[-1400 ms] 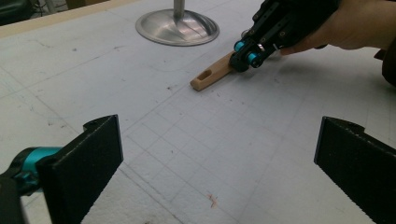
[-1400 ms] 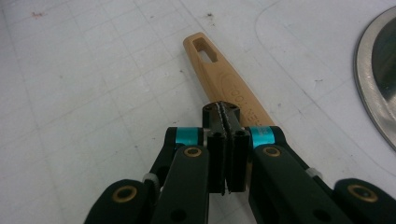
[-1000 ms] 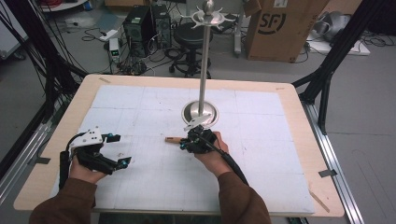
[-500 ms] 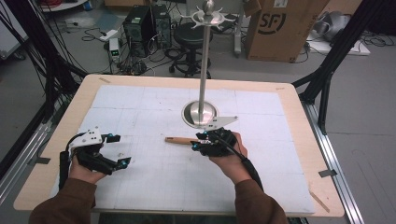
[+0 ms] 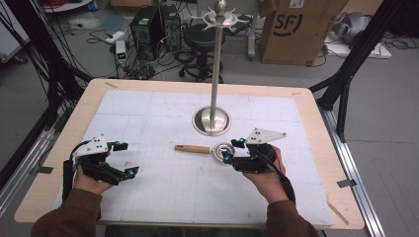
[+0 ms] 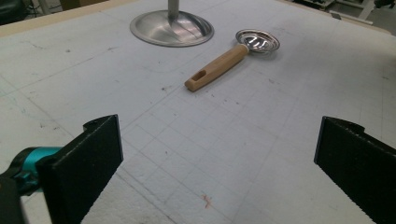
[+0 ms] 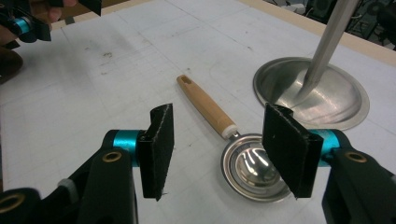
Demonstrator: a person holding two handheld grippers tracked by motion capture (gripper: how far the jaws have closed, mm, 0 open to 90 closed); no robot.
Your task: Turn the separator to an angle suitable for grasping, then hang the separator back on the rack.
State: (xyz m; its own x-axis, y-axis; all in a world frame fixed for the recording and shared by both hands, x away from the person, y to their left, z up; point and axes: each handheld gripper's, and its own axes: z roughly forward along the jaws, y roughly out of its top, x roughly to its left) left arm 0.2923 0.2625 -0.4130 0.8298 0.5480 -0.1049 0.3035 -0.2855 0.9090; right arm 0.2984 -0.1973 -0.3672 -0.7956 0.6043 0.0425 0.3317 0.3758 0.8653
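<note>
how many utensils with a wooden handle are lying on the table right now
1. A single wooden-handled strainer lies flat on the white mat, in front of the metal stand's base, just before the open right gripper.

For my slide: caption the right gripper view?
Open right claw poised over a ladle beside the stand.

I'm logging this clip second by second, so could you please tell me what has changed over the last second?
The right gripper drew back to the right off the ladle and now stands open beside its bowl; the ladle lies free on the mat. The left gripper, open, and the stand stayed put.
</note>
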